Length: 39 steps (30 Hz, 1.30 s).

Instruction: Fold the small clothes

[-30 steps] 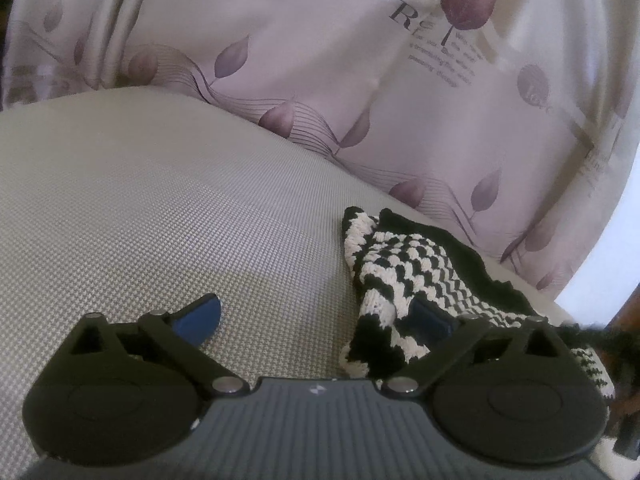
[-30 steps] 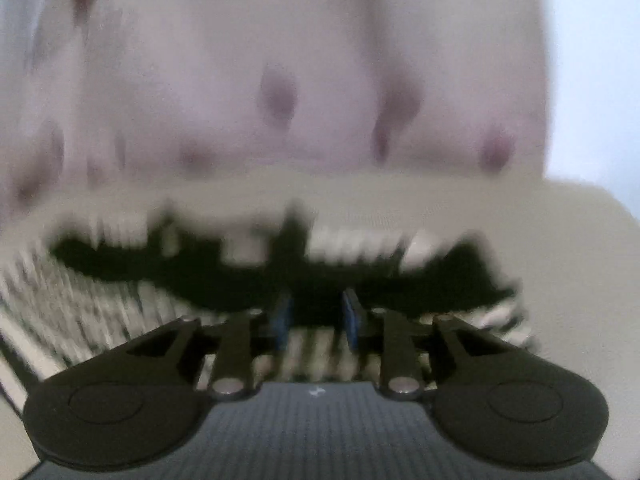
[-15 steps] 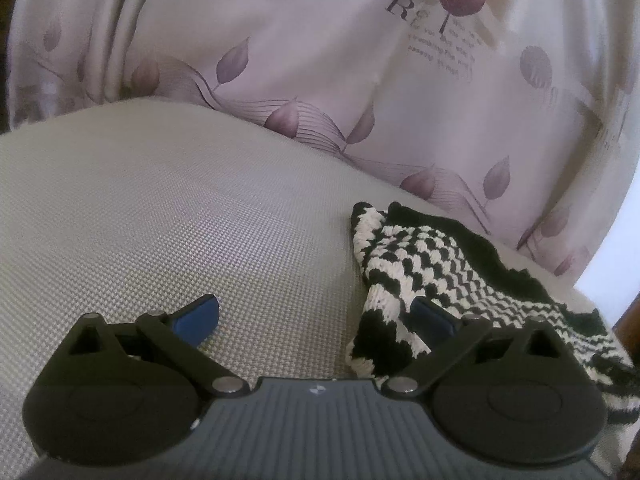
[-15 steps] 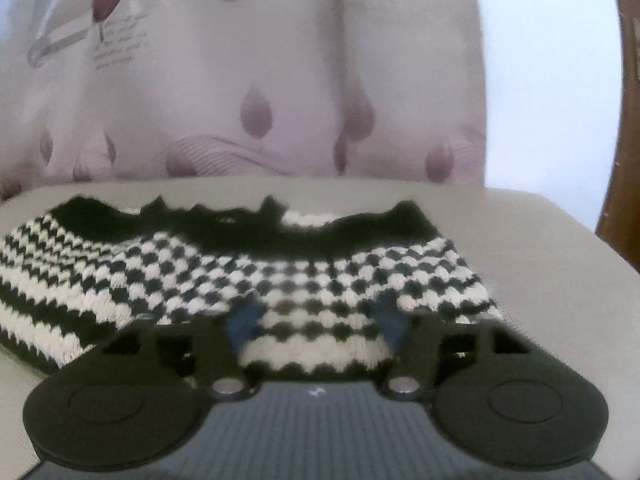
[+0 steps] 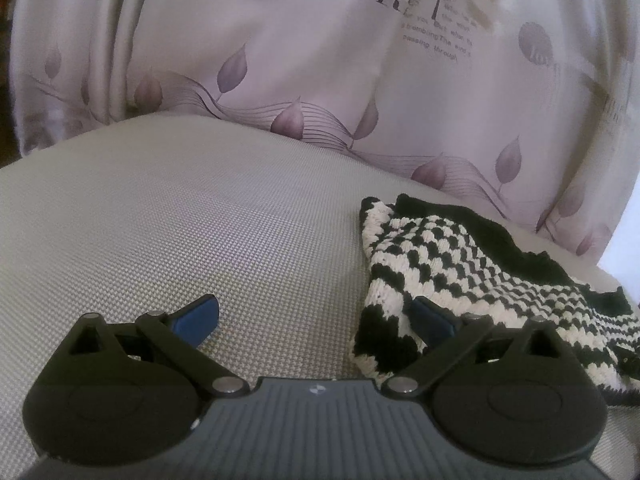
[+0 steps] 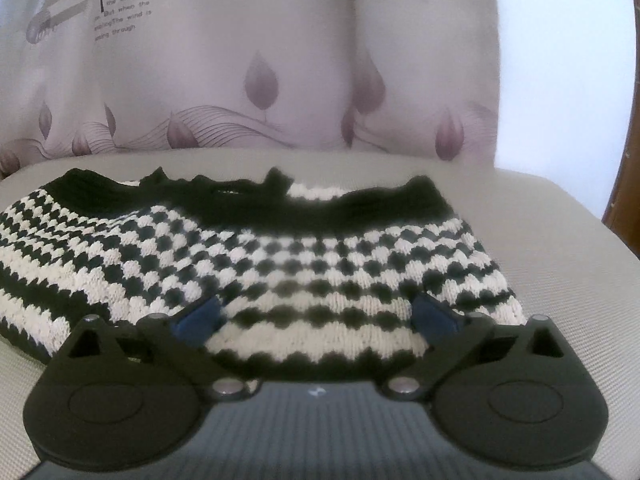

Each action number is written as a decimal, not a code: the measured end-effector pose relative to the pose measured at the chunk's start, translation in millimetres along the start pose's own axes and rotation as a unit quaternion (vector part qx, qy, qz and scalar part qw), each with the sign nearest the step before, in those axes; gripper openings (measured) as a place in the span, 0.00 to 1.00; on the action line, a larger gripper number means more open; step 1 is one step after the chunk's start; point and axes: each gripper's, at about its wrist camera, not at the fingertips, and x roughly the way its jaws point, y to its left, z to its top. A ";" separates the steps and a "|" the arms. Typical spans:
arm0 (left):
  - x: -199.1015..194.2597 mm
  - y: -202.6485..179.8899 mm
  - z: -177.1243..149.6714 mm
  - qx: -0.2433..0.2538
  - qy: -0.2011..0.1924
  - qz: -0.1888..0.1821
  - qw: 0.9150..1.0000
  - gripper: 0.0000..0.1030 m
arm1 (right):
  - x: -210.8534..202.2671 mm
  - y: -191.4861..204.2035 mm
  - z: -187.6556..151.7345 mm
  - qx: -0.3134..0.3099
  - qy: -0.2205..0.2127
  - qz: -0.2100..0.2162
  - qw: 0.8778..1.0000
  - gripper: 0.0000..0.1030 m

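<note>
A small black-and-white knitted garment [image 6: 280,256] lies folded on the beige cushion [image 6: 540,264], its black trim along the far edge. My right gripper [image 6: 316,316] is open and empty, fingers spread wide just above the garment's near edge. In the left wrist view the garment [image 5: 460,276] lies to the right. My left gripper [image 5: 316,316] is open and empty, its left finger [image 5: 198,314] over bare cushion [image 5: 180,232], its right finger [image 5: 432,320] at the garment's left end.
A pale curtain with purple leaves [image 5: 320,60] hangs right behind the cushion and shows in the right wrist view too [image 6: 260,80]. A dark wooden edge [image 6: 624,184] stands at the far right.
My right gripper has opened wide and let go of the garment, which now lies flat and folded. The left gripper has stayed open, shifting only slightly.
</note>
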 end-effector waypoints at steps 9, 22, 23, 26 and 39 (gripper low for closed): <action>1.2 -2.4 0.3 0.009 0.003 0.007 1.000 0.98 | -2.4 -3.2 -1.3 0.008 0.000 0.006 1.000 1.00; 2.2 -3.5 1.0 0.014 0.009 -0.005 1.000 0.99 | -0.8 -1.8 -1.9 0.006 0.003 0.003 1.000 1.00; 2.2 -2.9 2.0 0.015 0.012 -0.018 1.000 0.99 | -0.6 -1.8 -1.9 0.006 0.003 0.004 1.000 1.00; 2.0 -0.5 11.1 0.028 0.020 -0.074 0.997 0.99 | -0.6 -1.4 -1.9 0.006 0.003 0.003 1.000 1.00; 84.9 -13.2 82.5 0.062 0.114 -0.174 0.976 0.77 | -1.2 -1.1 -1.9 0.009 0.001 0.005 1.000 1.00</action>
